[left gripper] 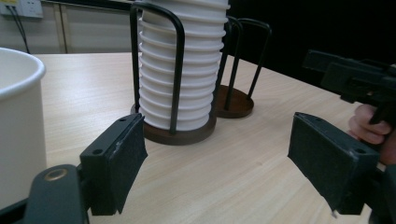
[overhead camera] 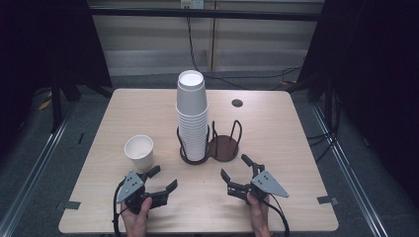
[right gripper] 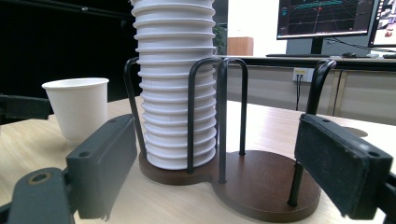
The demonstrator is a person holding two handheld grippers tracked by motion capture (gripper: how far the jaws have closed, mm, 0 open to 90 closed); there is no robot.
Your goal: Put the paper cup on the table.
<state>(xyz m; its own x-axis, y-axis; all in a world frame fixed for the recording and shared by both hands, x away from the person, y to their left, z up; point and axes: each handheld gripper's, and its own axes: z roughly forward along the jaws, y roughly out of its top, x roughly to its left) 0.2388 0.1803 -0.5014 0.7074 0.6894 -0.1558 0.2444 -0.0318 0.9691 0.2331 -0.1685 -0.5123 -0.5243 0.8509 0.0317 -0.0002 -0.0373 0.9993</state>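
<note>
With nothing pinched, the left claw (overhead camera: pixel 164 178) is held spread just beside the loose paper cup (overhead camera: pixel 139 151) on the tabletop (overhead camera: pixel 276 133), seemingly for stacking, while the right claw (overhead camera: pixel 236 168) is kept spread near the cup stack (overhead camera: pixel 191 118).

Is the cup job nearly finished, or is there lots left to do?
One cup already stands alone on the table, upright, apart from the tall stack in the holder. Nothing is in hand now: the left gripper and right gripper are both open and empty. The holder's other side is bare, so most probably remains.
</note>
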